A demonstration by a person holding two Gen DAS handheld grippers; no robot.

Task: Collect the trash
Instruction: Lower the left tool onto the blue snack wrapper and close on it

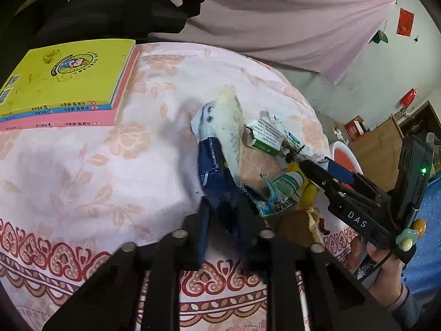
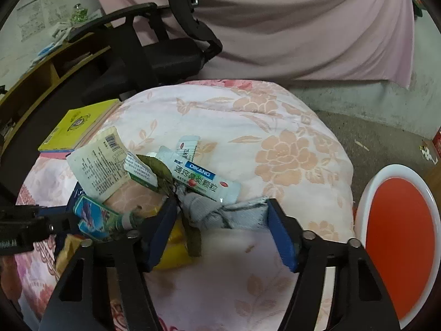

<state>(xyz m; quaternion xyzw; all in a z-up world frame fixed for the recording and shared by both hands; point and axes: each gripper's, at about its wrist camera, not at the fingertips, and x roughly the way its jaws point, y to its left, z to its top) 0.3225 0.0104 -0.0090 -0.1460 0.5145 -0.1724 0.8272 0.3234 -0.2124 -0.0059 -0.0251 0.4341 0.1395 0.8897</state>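
The left claw (image 1: 223,220) was pinched nearly shut on one crumpled dark blue wrapper (image 1: 212,165) at the near side of the trash pile. The right claw (image 2: 220,229) stood half spread, its two blue pads either side of one knotted grey rag (image 2: 209,215); whether the pads pressed the rag could not be told. Around them the trash lay in one heap on the desk, on a pink floral tablecloth (image 2: 275,127): one white packet with a barcode (image 2: 102,162), one small green-and-white carton (image 2: 140,171), one flat white box printed in blue (image 2: 204,179) with one dry leaf (image 2: 160,168) across it, one green-and-blue wrapper (image 2: 96,215) wound about a small bottle, and some yellow trash (image 2: 173,245) under the right claw's left finger. At the far left of the desk sat a stack of three books (image 1: 69,82), yellow on blue on pink. Beyond the desk's right edge stood one red stool with a white rim (image 2: 397,226), and a hand (image 1: 380,262) gripped the right claw's handle.
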